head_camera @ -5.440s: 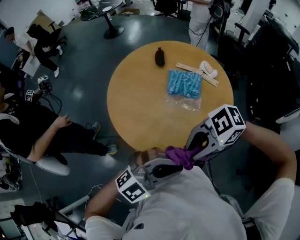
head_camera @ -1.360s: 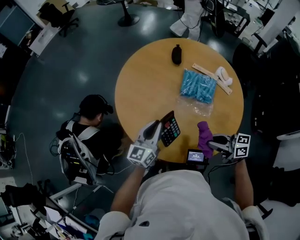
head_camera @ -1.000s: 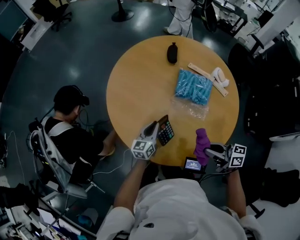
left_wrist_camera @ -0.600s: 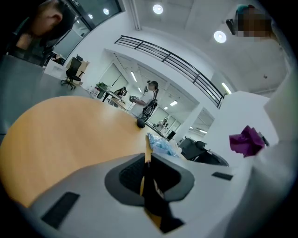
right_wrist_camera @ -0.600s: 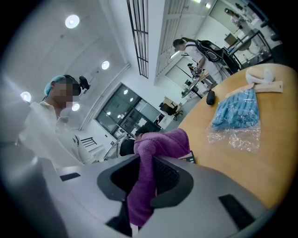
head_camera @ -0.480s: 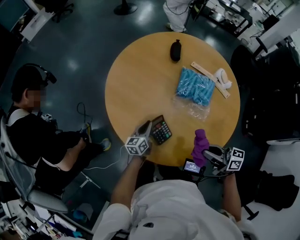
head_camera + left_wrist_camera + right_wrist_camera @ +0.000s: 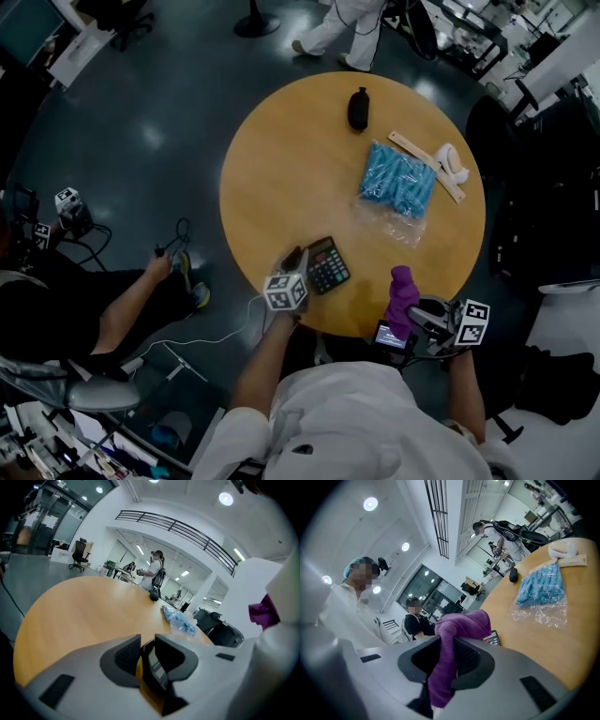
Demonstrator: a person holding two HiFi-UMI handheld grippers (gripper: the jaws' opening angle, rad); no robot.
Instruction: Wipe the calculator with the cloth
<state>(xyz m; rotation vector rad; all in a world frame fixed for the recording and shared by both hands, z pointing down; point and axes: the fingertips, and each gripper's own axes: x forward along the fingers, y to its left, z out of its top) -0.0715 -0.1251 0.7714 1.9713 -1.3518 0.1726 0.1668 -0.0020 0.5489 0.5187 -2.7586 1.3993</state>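
The black calculator (image 7: 330,264) lies flat on the round wooden table (image 7: 300,159) near its front edge. My left gripper (image 7: 298,255) is at the calculator's left end. Its jaws have just been opening, and in the left gripper view (image 7: 146,644) the calculator's edge (image 7: 153,670) stands between the pads with a gap on the left side. My right gripper (image 7: 412,311) hovers at the table's front right edge, shut on the purple cloth (image 7: 401,292), which sticks up out of the jaws (image 7: 446,644). The cloth (image 7: 450,658) hides part of the calculator (image 7: 490,638) behind it.
A clear bag of blue items (image 7: 398,180) lies at mid right, with a wooden strip and a white object (image 7: 441,161) beyond it. A black pouch (image 7: 357,108) sits at the far edge. A small lit screen (image 7: 391,335) is at the front edge. A seated person (image 7: 122,309) is on the left.
The left gripper has lowered the tilted calculator onto the table, where it now lies flat. The right gripper with the cloth has stayed in place.
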